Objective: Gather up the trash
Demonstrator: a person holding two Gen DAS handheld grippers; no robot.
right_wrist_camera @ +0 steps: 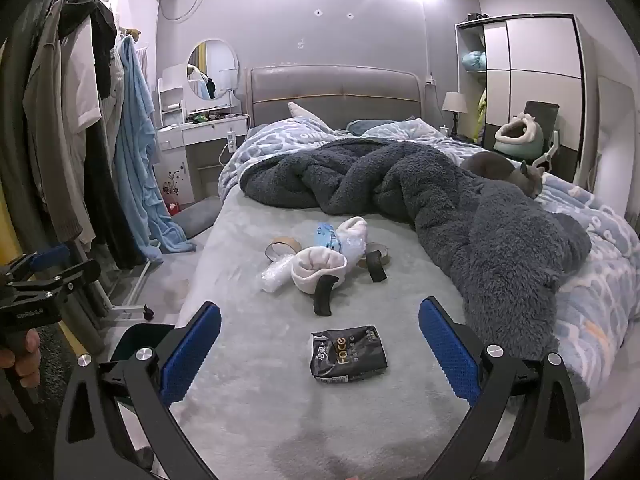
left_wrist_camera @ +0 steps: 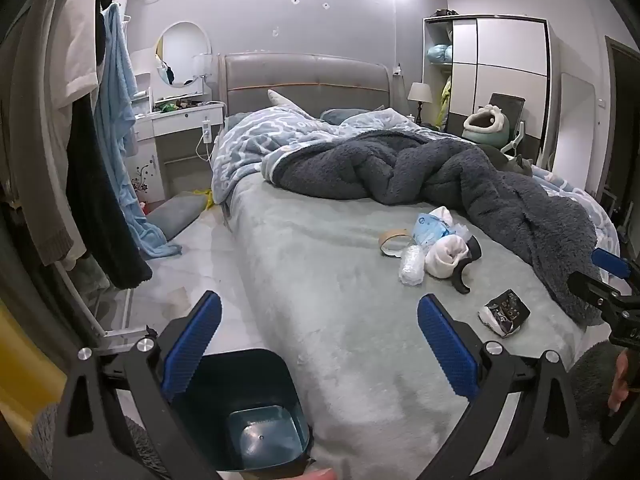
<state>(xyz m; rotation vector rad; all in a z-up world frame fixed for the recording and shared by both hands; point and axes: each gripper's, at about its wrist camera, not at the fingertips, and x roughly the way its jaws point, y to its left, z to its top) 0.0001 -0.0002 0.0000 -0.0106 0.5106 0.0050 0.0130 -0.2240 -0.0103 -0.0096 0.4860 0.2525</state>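
Collection not yet begun, by the look of it: both claws spread wide with nothing between the pads, left claw point(left_wrist_camera: 319, 344) hovering over the near corner of the bed point(left_wrist_camera: 320, 300), right claw point(right_wrist_camera: 320, 354) aimed down at the bed's foot. A dark teal trash bin point(left_wrist_camera: 256, 412) stands on the floor against the bed's near corner, just below the left claw, seemingly empty. Nearest piece of trash is the crumpled black wrapper point(right_wrist_camera: 349, 354) lying flat on the grey-green sheet, framed between the right claw's fingers but untouched. Likely next move: lower the right claw over the wrapper, pinch it, carry it left to the bin. Farther up the bed sits a cluster: cardboard tape ring point(right_wrist_camera: 283, 246), clear bubble wrap point(right_wrist_camera: 276, 272), blue-printed plastic bag point(right_wrist_camera: 329, 236), white sock point(right_wrist_camera: 320, 270), black curved pieces. The sock is tangled among the trash and needs sorting out. A dark fleece blanket point(right_wrist_camera: 460, 208) crowds the right side; a grey cat point(right_wrist_camera: 508, 170) lies on it.
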